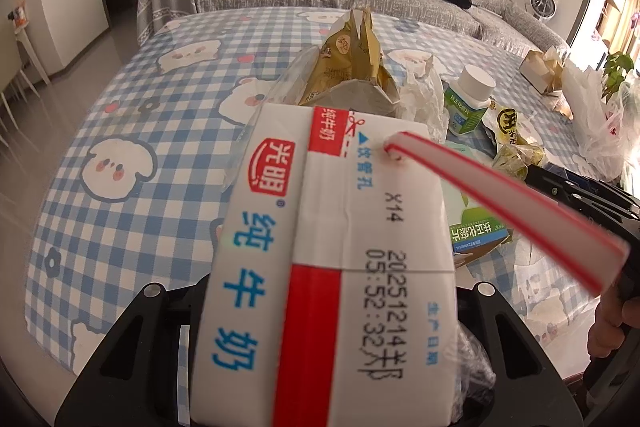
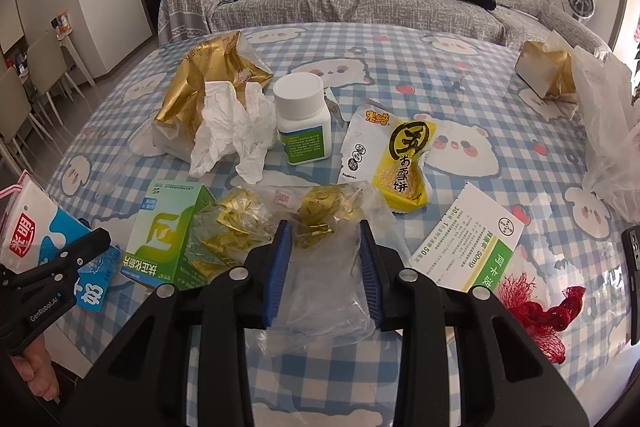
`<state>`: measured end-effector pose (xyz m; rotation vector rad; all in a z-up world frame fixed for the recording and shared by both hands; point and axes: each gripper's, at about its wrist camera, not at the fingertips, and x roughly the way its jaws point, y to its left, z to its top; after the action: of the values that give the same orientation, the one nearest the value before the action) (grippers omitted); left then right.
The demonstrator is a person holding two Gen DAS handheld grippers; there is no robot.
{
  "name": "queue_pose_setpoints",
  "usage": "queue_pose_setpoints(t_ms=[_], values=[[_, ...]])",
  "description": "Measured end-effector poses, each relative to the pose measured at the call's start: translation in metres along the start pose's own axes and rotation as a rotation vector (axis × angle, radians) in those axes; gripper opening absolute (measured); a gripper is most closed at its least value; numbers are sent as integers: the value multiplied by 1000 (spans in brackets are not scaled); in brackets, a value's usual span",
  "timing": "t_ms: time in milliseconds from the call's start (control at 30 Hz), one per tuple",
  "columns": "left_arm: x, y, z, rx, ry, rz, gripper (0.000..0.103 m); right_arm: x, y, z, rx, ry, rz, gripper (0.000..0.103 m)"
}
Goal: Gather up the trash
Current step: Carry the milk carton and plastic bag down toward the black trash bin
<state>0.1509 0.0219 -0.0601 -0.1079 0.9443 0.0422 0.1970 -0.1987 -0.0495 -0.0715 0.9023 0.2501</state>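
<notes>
Both hands are mid-pickup in the trash collection. The left gripper (image 1: 324, 367) is clenched on a milk carton (image 1: 320, 247) that fills the centre of the left view, its straw (image 1: 508, 203) jutting to the right edge; in the right view the same carton shows at the lower left with black fingers across it. The right gripper (image 2: 326, 263) sits low at centre frame, its blue pads (image 2: 280, 267) on either side of a clear plastic bag (image 2: 320, 291) with gold foil wrappers inside. The film bunches between the pads, so they seem to be grasping it, though thin clear plastic makes the contact hard to confirm. The rest of the trash still lies on the checked surface (image 2: 400, 67): a crumpled tissue (image 2: 232, 131) and gold bag (image 2: 200, 87) at upper left, a white pill bottle (image 2: 302, 119) at centre, a yellow snack packet (image 2: 396, 163) to its right, a green box (image 2: 168, 239) at lower left, a leaflet (image 2: 468, 239) and red netting (image 2: 536, 307) at lower right. The next move is probably to lift both items and carry them to a bin or bag; no bin is in view, though a thin plastic bag (image 2: 608, 147) at the right edge, cut off by the frame, may serve. The carton hides the left fingers and most of the surface beneath it.
</notes>
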Motion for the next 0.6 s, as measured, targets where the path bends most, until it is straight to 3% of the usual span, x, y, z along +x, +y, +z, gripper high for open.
queue_pose_setpoints(t_ms=[600], values=[[-36,-9,-9,-3,-32,6,40,-44,-9,-9,31,-58,-38,30]])
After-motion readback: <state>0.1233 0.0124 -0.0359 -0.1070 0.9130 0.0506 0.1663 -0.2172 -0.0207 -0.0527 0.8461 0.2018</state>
